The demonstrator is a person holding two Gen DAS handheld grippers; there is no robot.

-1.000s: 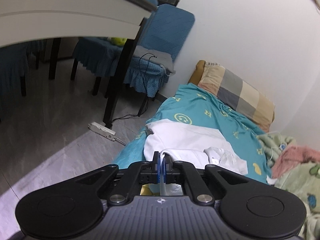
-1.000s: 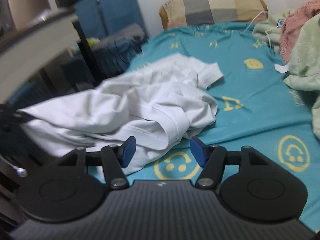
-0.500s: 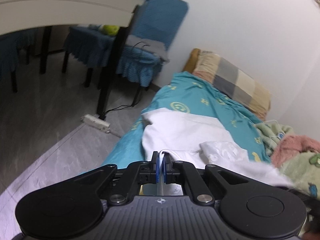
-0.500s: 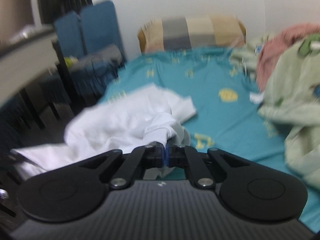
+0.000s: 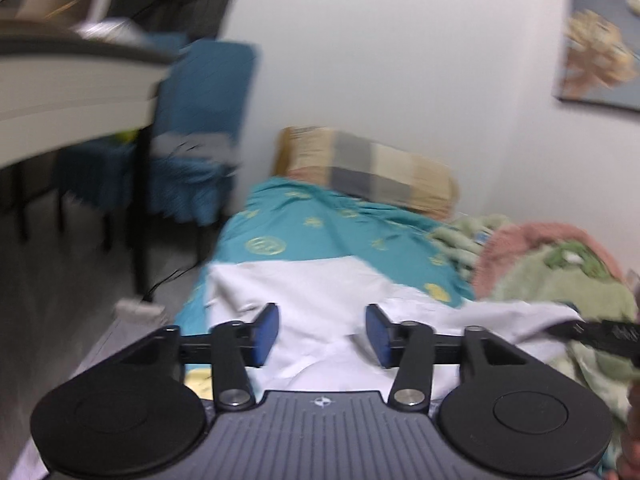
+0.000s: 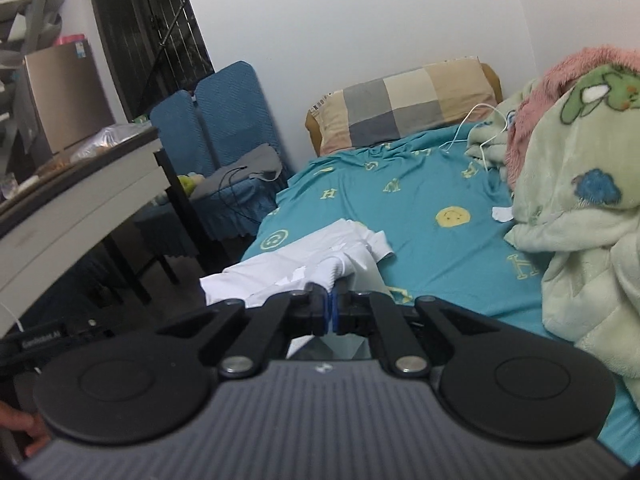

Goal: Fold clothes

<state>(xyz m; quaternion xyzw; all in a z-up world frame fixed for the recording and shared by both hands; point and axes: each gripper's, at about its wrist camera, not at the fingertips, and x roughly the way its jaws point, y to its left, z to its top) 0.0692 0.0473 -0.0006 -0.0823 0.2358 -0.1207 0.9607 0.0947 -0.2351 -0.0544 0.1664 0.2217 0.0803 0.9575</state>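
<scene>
A white shirt (image 5: 312,296) lies across the near end of a teal bed sheet (image 5: 340,232). In the blurred left wrist view my left gripper (image 5: 322,334) stands open just above the shirt, with no cloth between its blue pads. The right gripper's black tip (image 5: 592,332) shows at that view's right edge, with a white shirt corner stretched to it. In the right wrist view my right gripper (image 6: 330,312) is shut on a fold of the white shirt (image 6: 320,264), lifted off the sheet (image 6: 420,208).
A checked pillow (image 6: 404,108) lies at the bed's head by the white wall. A green and pink blanket heap (image 6: 580,184) fills the bed's right side. A table (image 6: 76,204) and blue-covered chairs (image 6: 228,120) stand left of the bed; a power strip (image 5: 138,308) lies on the floor.
My left gripper has let go of the shirt and opened. The right gripper, shut on a shirt fold since half a second ago, has pulled it up and to the right.
</scene>
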